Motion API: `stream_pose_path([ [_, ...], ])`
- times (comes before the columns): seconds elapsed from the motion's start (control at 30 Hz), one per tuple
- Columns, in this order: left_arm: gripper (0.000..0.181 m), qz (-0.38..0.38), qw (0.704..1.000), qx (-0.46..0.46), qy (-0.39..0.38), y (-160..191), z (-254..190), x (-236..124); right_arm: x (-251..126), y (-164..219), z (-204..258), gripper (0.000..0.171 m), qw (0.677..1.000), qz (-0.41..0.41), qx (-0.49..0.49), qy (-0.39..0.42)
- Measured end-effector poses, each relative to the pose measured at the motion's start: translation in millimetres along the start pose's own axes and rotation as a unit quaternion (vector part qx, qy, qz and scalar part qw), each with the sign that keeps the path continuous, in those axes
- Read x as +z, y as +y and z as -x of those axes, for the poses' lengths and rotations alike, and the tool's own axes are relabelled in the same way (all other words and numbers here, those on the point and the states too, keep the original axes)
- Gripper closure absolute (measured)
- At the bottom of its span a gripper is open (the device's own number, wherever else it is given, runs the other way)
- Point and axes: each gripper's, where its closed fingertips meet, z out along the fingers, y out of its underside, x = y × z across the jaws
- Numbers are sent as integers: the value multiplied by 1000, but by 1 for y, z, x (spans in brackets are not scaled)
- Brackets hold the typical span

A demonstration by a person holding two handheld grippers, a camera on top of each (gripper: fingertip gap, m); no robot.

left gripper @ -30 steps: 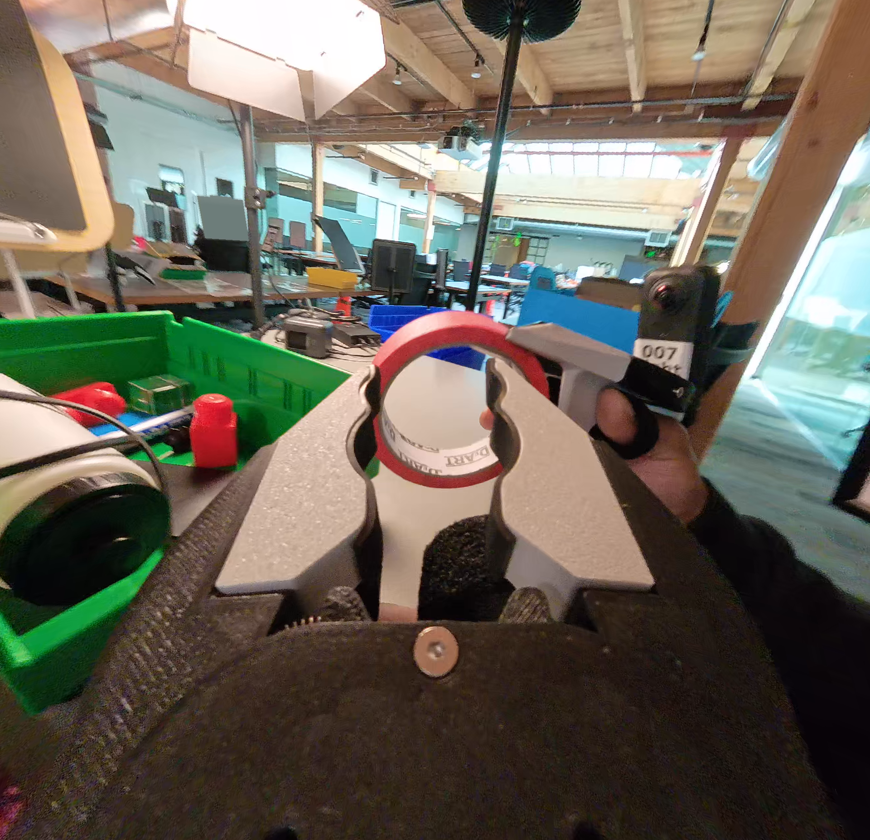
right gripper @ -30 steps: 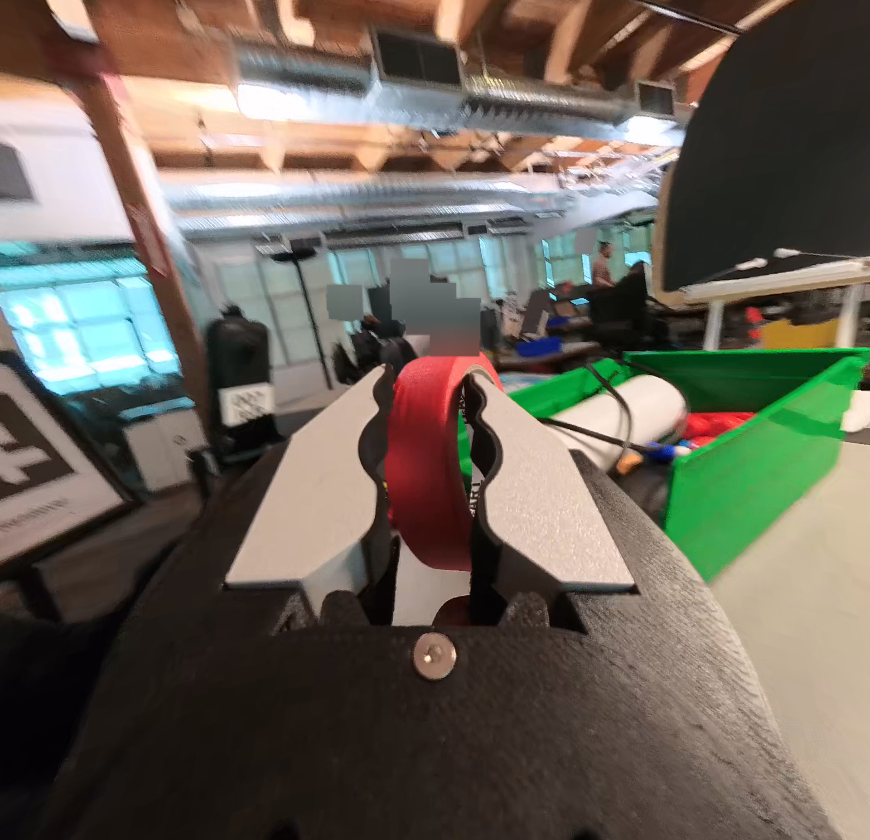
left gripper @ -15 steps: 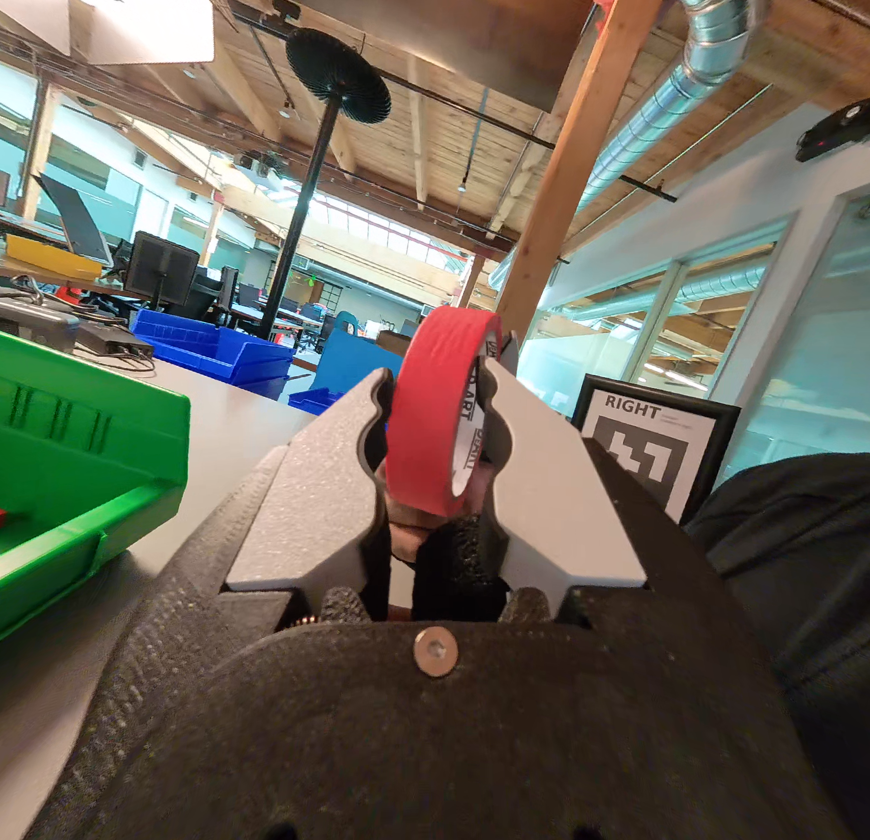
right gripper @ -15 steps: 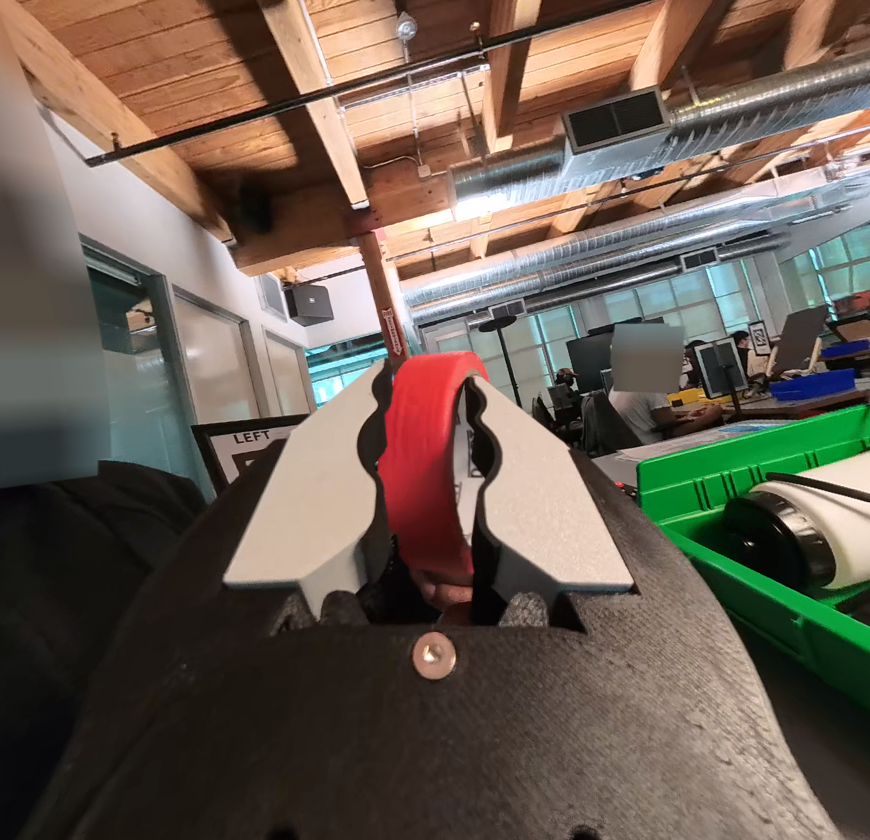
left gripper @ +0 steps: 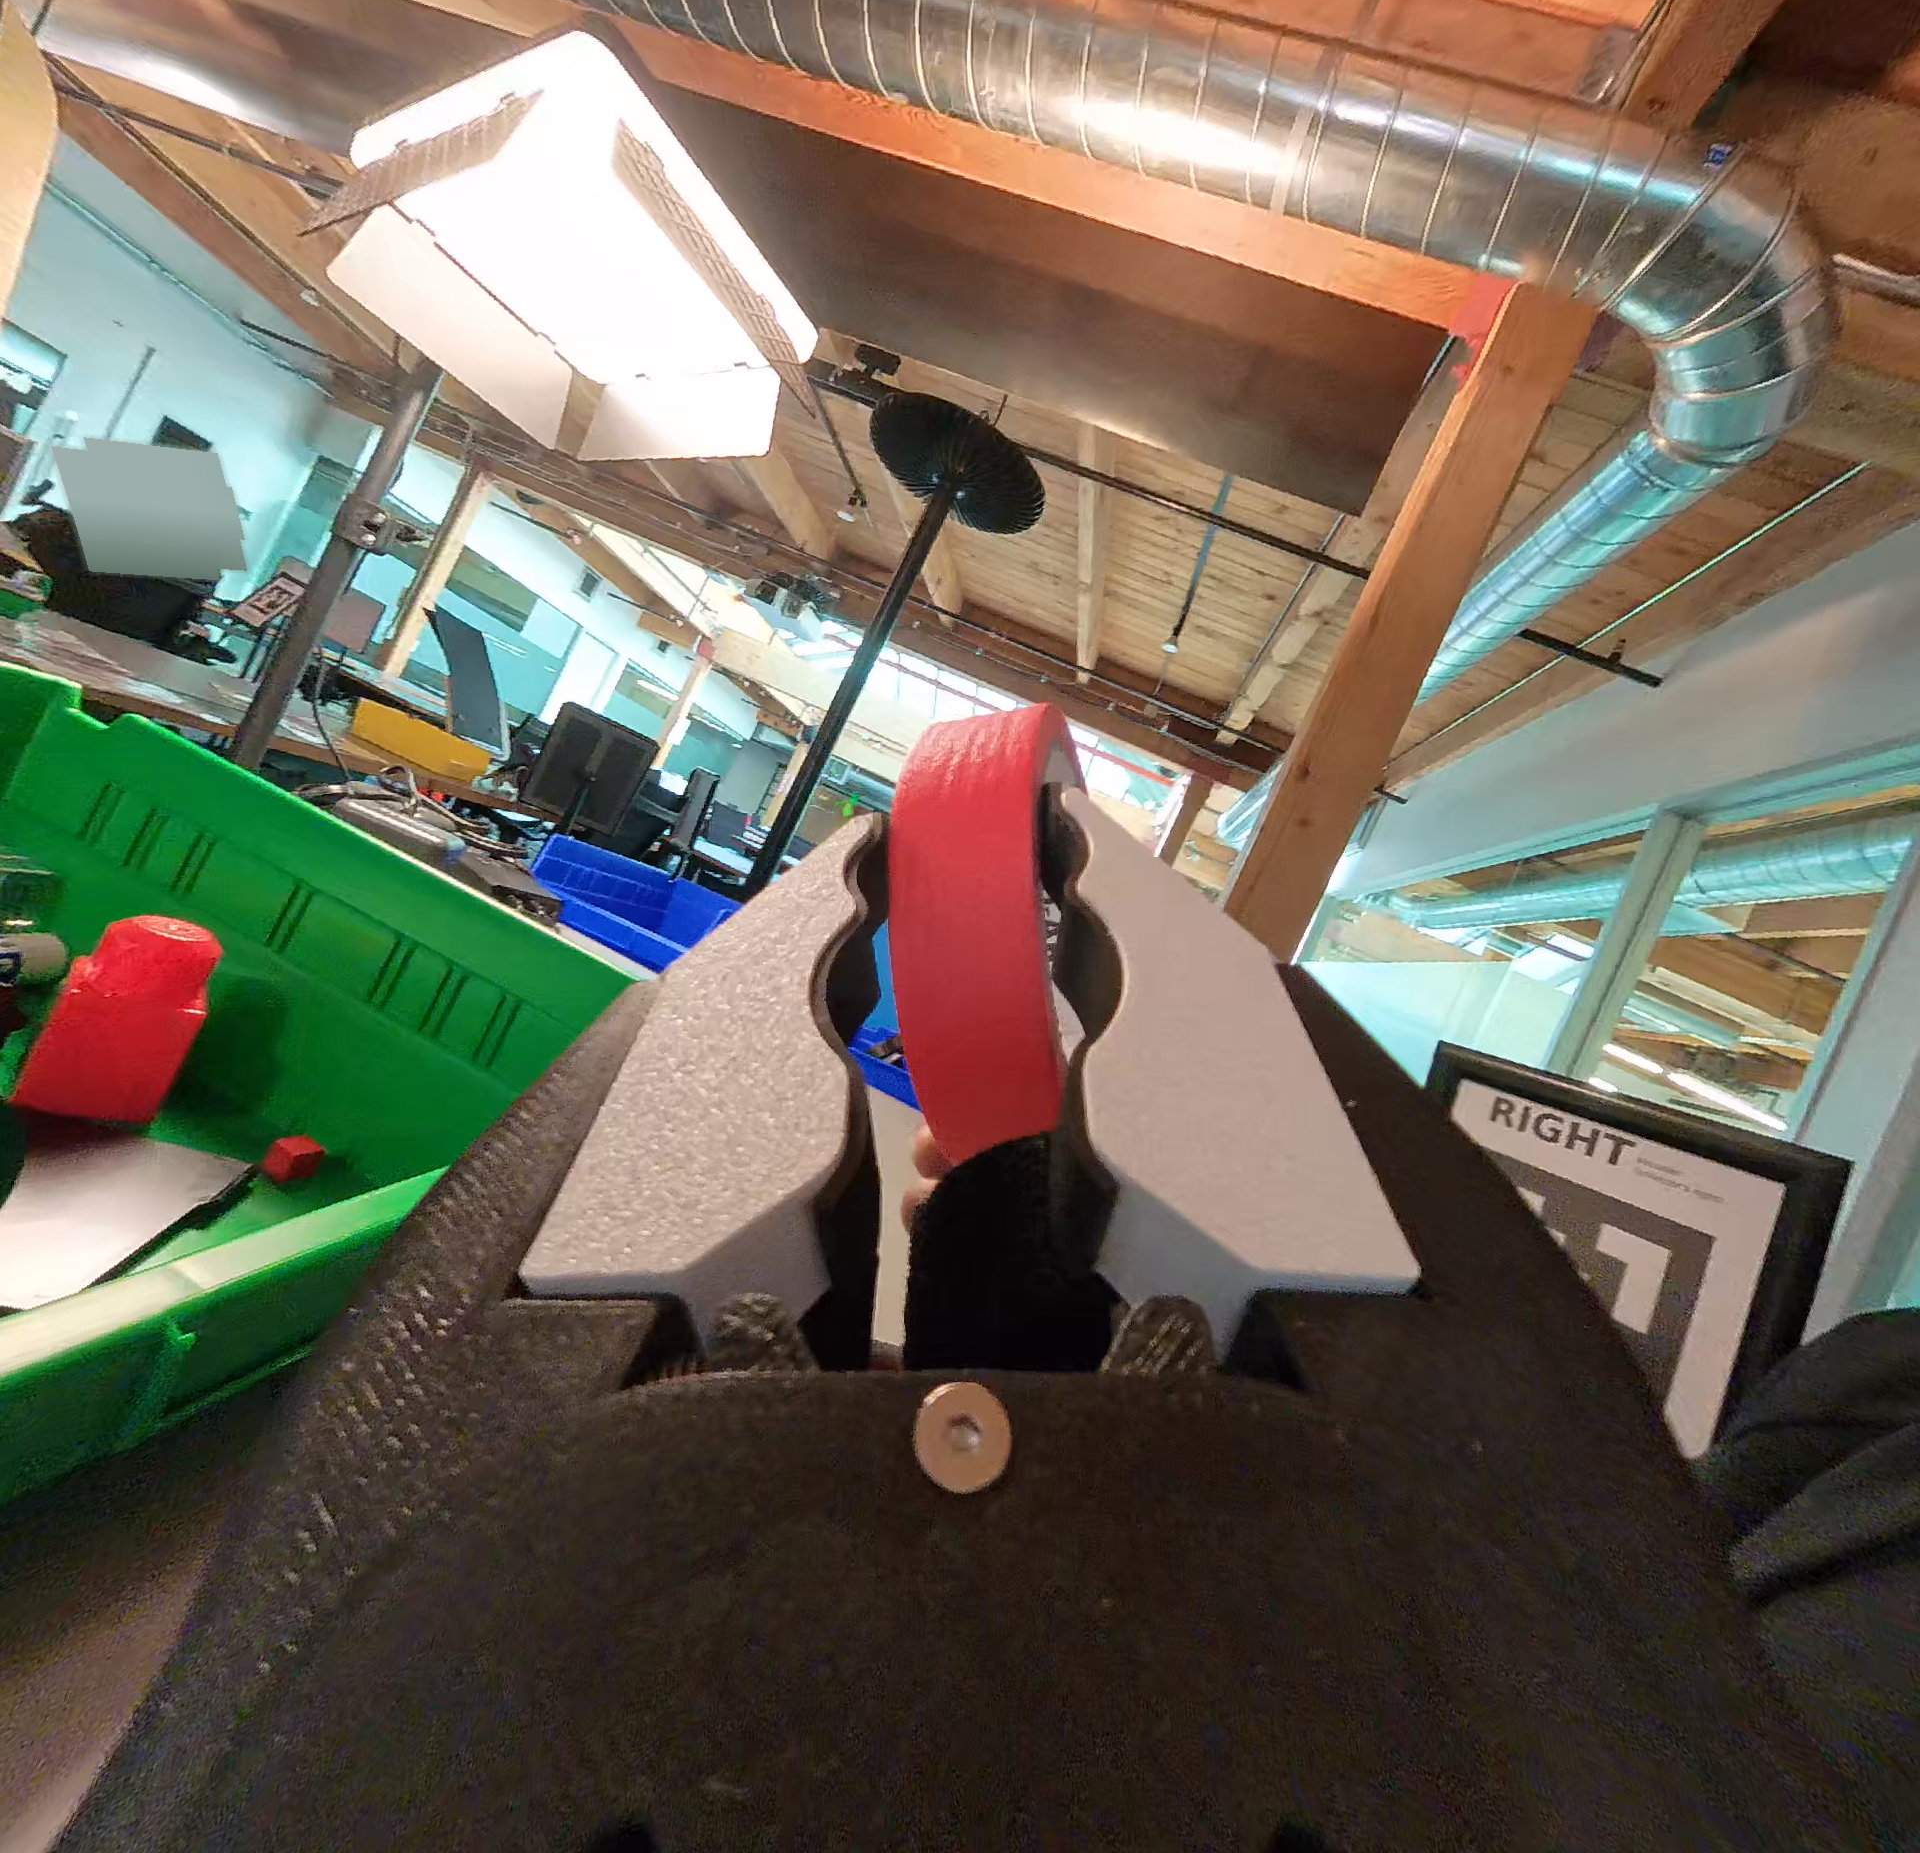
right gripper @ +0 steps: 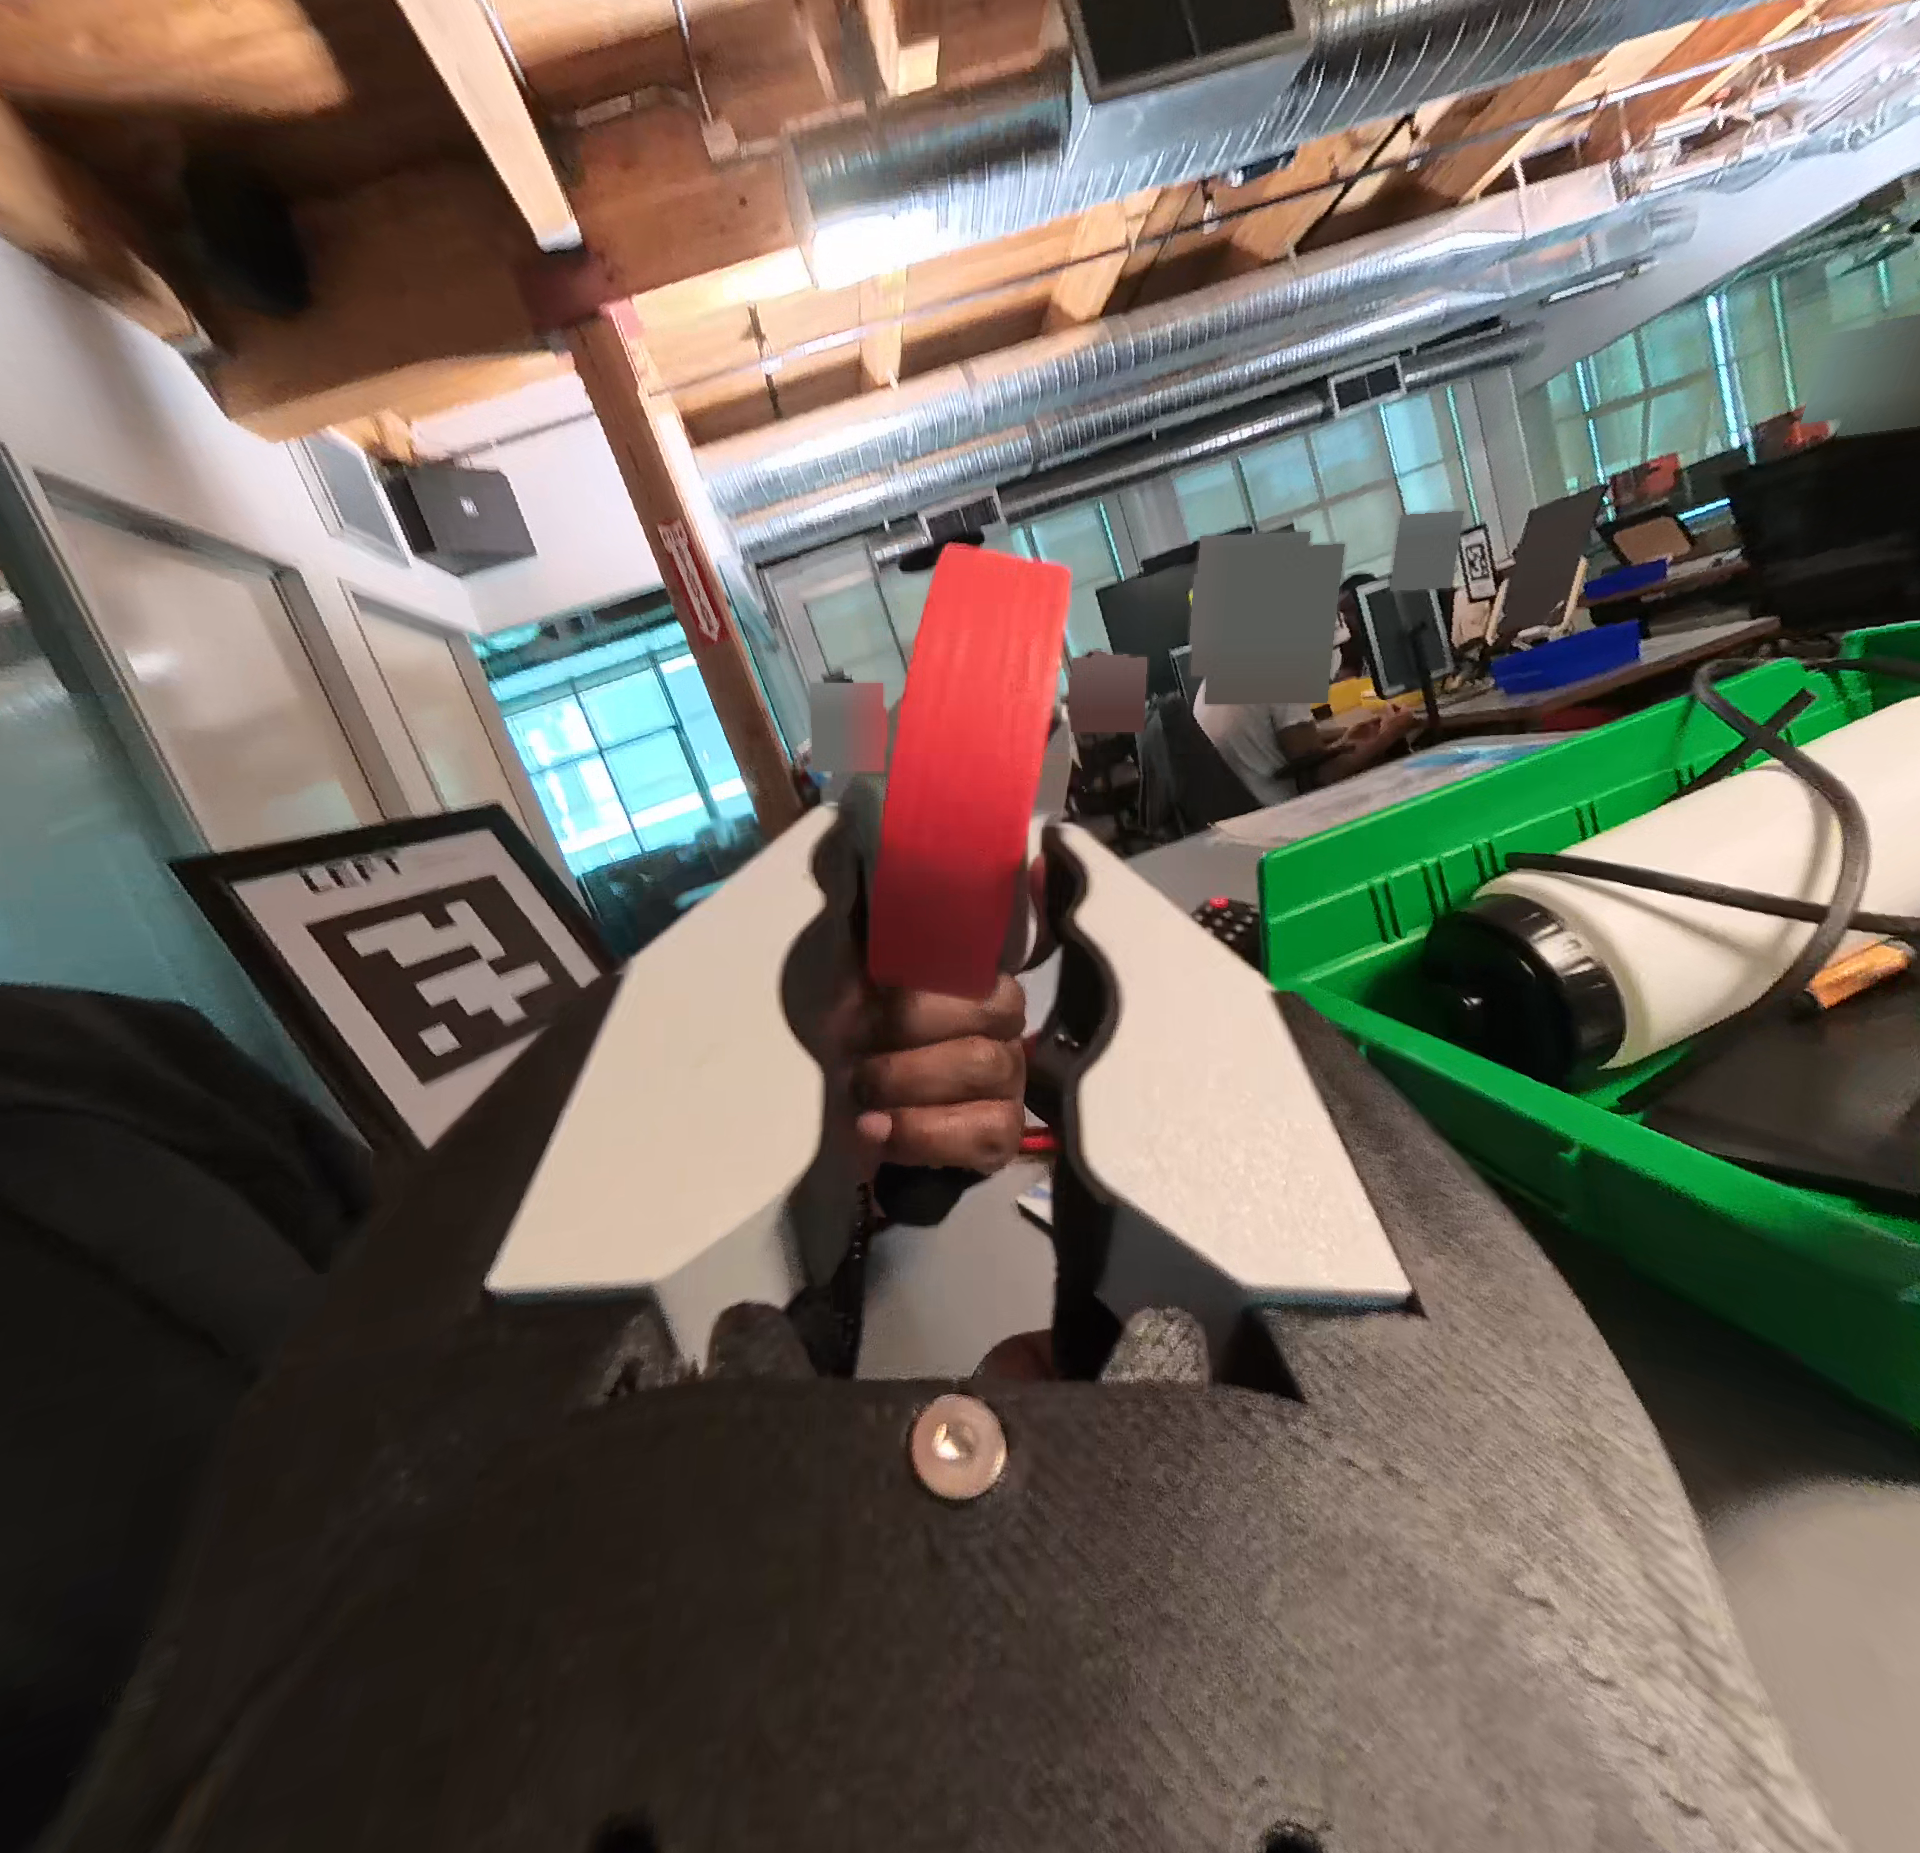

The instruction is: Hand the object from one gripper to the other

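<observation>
Timber beams and silver ducts fill the space above my grippers. My left gripper has its fingers clamped on the red tape roll, edge-on and raised off the worktop. My right gripper stands spread apart around the roll, not touching it, beside the green bin.

Green bin — red-capped bottle inside

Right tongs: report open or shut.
Open. The right tongs stand spread, and neither finger appears to touch the red tape roll seen between them.
</observation>
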Motion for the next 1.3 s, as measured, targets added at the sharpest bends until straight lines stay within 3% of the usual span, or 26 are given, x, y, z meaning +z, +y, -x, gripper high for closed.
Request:
stream_pose_path([
  [0.03,152,3,1000,4,-5,1,1,1,1,4,-1,143,1000,10,-14,9],
  [0.2,151,11,1000,-15,12,6,-4,4,-3,-7,-1,143,999,-16,-29,13],
  [0.47,150,95,993,-38,66,35,-22,10,-18,-34,-2,144,995,-95,4,-1],
  [0.67,152,144,989,-10,43,53,-16,12,-21,-38,-10,144,994,-110,19,15],
  [1.03,154,11,996,-77,36,5,-2,1,-4,-8,-18,124,999,-27,24,40],
  [1.1,153,11,996,-76,38,5,-3,2,-1,-1,-15,128,999,-7,24,31],
  [1.17,153,9,997,-71,37,5,-4,3,1,5,-10,143,1000,10,9,23],
  [1.3,149,26,998,-50,26,11,-4,5,-3,-7,-13,144,999,-28,-2,37],
])
